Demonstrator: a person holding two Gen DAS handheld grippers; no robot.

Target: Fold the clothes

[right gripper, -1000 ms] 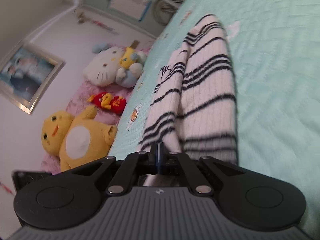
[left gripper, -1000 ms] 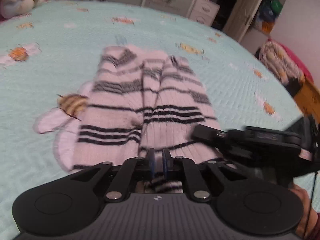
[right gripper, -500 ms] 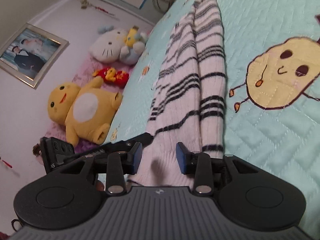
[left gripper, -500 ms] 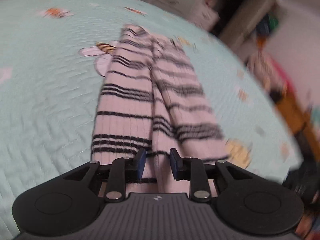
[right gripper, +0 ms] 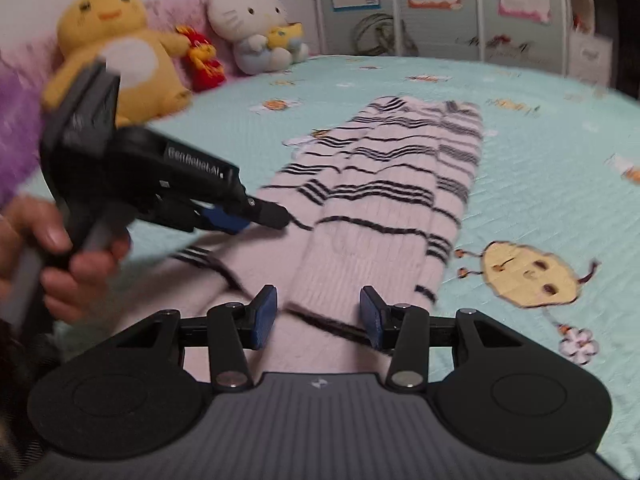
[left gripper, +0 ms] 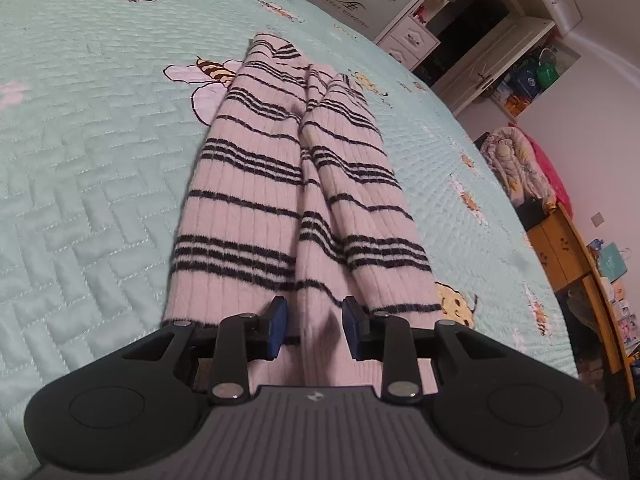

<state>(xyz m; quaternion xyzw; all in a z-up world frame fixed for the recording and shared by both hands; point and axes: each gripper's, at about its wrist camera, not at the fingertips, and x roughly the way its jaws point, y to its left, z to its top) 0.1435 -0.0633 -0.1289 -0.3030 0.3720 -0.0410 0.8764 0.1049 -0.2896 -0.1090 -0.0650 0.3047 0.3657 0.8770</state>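
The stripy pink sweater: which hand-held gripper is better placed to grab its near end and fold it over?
Probably left. The left hand-held gripper sits open right over the striped pink knit sweater's near edge; the right hand-held gripper, also open, looks farther back.

A bed covered by a mint-green quilted bedspread printed with bees and flowers is seen. A pale pink ribbed knit garment with black stripes, folded into a long narrow strip, is laid flat across its middle. Plush toys are lined along one edge.
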